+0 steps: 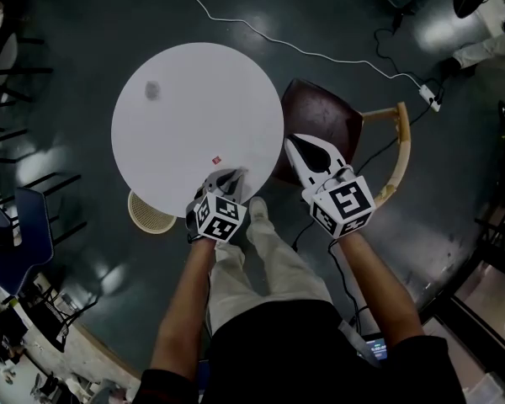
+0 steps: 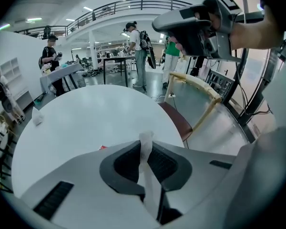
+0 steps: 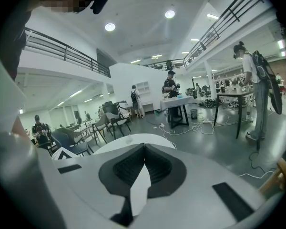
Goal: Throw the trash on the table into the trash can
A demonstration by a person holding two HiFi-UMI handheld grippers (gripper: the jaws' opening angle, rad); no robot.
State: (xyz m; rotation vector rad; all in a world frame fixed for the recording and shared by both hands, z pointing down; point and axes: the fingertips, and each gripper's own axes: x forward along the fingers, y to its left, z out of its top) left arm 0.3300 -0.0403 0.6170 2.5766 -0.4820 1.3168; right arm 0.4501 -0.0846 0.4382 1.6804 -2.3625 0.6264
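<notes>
White tissue (image 2: 146, 144) is clamped in our left tool (image 1: 233, 176) at the table (image 1: 185, 108) edge; our right tool (image 1: 306, 151) is pressed together, empty.

On my head view the white tabletop (image 1: 198, 124) is the one bright patch, close to washed out. The dark, glossy floor (image 1: 76, 49) around it throws pale glare beyond the tabletop's far right and off its left side, and the edges of the picture go dim. Both gripper views are round fisheye pictures with black corners. Above the tabletop the railings (image 3: 62, 51) bend into curves and the round ceiling lights (image 3: 109, 27) flare. Whatever sits nearest the lens looks soft to me.
</notes>
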